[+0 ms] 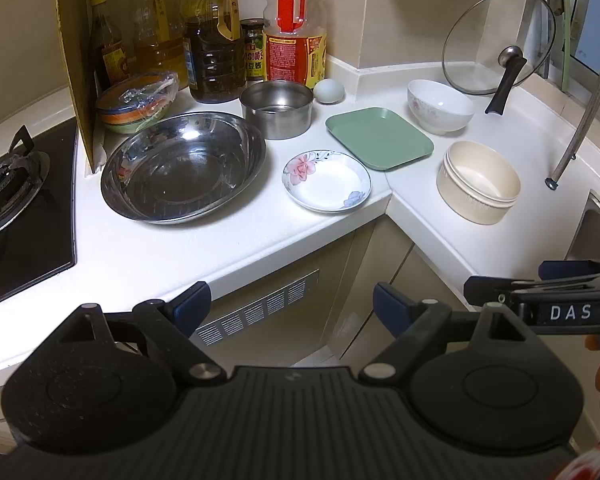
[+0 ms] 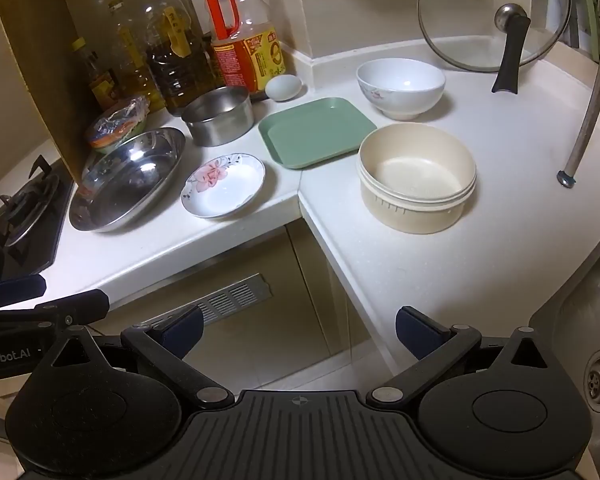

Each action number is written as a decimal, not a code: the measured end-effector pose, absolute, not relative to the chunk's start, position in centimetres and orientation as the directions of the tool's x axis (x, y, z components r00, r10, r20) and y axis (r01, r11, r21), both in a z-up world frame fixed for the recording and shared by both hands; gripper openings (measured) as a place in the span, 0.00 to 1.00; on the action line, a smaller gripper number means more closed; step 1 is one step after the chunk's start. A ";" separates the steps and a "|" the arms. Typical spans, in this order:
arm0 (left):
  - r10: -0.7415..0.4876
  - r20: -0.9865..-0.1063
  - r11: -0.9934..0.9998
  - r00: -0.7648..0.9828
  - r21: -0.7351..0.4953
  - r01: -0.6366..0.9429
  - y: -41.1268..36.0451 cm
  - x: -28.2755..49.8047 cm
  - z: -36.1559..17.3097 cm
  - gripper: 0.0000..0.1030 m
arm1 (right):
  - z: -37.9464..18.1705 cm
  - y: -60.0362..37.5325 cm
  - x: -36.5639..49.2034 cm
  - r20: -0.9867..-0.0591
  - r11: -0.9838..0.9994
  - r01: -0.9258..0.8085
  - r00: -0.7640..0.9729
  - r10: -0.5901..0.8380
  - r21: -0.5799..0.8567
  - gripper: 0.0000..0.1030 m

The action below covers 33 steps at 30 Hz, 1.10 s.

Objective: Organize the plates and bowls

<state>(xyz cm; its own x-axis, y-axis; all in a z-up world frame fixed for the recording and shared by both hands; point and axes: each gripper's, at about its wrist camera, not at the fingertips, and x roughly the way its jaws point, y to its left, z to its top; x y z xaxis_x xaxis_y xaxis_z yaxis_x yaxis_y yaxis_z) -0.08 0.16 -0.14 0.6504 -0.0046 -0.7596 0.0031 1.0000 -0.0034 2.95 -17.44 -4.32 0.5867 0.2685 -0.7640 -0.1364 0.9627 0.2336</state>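
Both grippers, left and right, hang off the counter edge, fingers apart and empty. Flowered plate at 11 o'clock, cream bowl at 1, probably sizing up stacking.

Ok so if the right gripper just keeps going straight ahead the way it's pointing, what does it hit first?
Probably the white counter's front edge at the inner corner. The right gripper, jaws open, hangs off the counter over the cabinet front. Beyond the edge, the green tray lies nearest that line, though depth is unclear.
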 end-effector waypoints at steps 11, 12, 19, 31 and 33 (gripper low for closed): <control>-0.008 -0.759 1.000 0.651 -0.010 0.000 0.2 0.1 -0.3 0.84 | -4.3 -17.4 2.9 -0.762 0.963 -0.138 0.590 0.268 0.231 0.99; -0.008 -0.760 1.000 0.650 -0.010 0.000 0.2 0.1 -0.3 0.84 | -4.2 -17.4 2.9 -0.762 0.963 -0.138 0.590 0.268 0.231 0.99; -0.008 -0.760 1.000 0.650 -0.011 -0.001 0.2 0.1 -0.3 0.84 | -4.2 -17.4 2.9 -0.761 0.963 -0.139 0.591 0.267 0.230 0.99; -0.008 -0.762 1.000 0.648 -0.011 -0.001 0.1 0.1 -0.2 0.84 | -4.2 -17.5 3.0 -0.760 0.963 -0.140 0.592 0.267 0.229 0.99; -0.008 -0.761 1.000 0.648 -0.011 0.000 0.1 0.1 -0.2 0.84 | -4.2 -17.5 3.0 -0.760 0.963 -0.140 0.593 0.266 0.229 0.99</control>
